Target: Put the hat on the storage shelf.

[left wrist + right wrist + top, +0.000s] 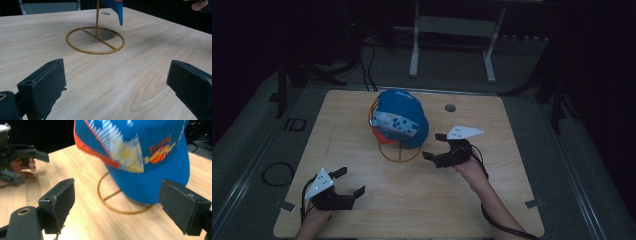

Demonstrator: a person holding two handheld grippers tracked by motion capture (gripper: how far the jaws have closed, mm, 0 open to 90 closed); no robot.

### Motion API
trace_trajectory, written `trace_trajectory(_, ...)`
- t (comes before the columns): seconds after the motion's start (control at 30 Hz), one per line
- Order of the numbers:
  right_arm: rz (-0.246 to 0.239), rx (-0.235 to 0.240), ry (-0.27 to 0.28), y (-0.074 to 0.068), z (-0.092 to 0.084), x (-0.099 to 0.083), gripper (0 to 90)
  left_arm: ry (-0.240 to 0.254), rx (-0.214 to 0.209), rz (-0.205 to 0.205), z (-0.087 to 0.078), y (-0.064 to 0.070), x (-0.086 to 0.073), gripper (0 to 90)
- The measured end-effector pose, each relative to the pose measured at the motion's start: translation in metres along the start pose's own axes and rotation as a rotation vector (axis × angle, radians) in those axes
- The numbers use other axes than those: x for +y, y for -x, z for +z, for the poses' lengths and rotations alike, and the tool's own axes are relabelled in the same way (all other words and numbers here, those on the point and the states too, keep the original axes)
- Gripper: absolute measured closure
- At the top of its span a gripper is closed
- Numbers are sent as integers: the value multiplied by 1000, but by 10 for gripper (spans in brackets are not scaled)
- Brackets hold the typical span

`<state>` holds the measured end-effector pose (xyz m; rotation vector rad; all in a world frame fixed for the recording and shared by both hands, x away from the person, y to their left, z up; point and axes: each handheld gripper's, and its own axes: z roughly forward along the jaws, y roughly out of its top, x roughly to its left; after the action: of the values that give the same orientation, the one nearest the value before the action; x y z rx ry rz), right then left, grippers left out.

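A blue cap (402,118) with an orange underside and patterned panel hangs on a gold wire stand (399,151) near the table's middle. In the right gripper view the cap (150,157) looms close ahead, its brim over the stand's ring base (120,207). My right gripper (434,146) is open just right of the stand, its jaws (117,205) spread wide toward the cap. My left gripper (350,182) rests open near the front left of the table, empty. Its view shows the ring base (95,40) and the brim's tip (119,12) ahead of wide jaws (115,85).
The wooden table (362,200) has a round cable hole (450,107) at the back right. Beyond it stand a white metal frame (452,35) and dark tripod legs (287,80). A cable loop (277,174) lies on the floor at left.
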<state>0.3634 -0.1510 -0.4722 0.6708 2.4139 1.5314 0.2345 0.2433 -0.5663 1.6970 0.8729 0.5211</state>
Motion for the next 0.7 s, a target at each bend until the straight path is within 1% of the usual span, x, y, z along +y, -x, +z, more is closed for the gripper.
trace_trajectory(0.03,1,5,-8,0,0,-4,141,-2,0,1,0,0,0,27)
trace_trajectory(0.07,-10,2,-32,-2,1,-12,139,0,3,5,0,0,1,27)
trace_trajectory(0.13,-16,4,-38,-2,1,-15,138,2,-3,4,0,0,1,27)
trace_trajectory(0.17,-17,15,-56,-4,1,-23,137,-2,-3,4,0,0,1,27)
trace_trajectory(0.2,-17,15,-56,-4,1,-23,137,-6,-5,5,0,0,0,27)
trace_trajectory(0.23,-2,22,-55,-3,1,-29,137,-8,-7,7,1,1,0,27)
trace_trajectory(0.27,4,28,-58,-3,1,-33,137,-8,-7,7,1,1,0,27)
trace_trajectory(0.3,4,28,-58,-3,1,-33,137,-7,-8,5,1,1,0,27)
trace_trajectory(0.37,12,25,-63,-2,0,-40,137,-6,-7,5,1,1,0,27)
trace_trajectory(0.4,17,24,-69,-1,0,-48,138,-7,-7,4,1,1,0,27)
trace_trajectory(0.47,17,24,-69,-1,0,-48,138,-6,-8,3,1,1,0,27)
trace_trajectory(0.5,16,20,-83,1,-2,-58,139,-8,-7,2,1,1,0,27)
trace_trajectory(0.57,21,22,-91,2,-3,-63,139,-8,-7,4,1,1,0,27)
trace_trajectory(0.7,28,31,-85,4,-9,-71,141,-10,-5,5,1,1,0,27)
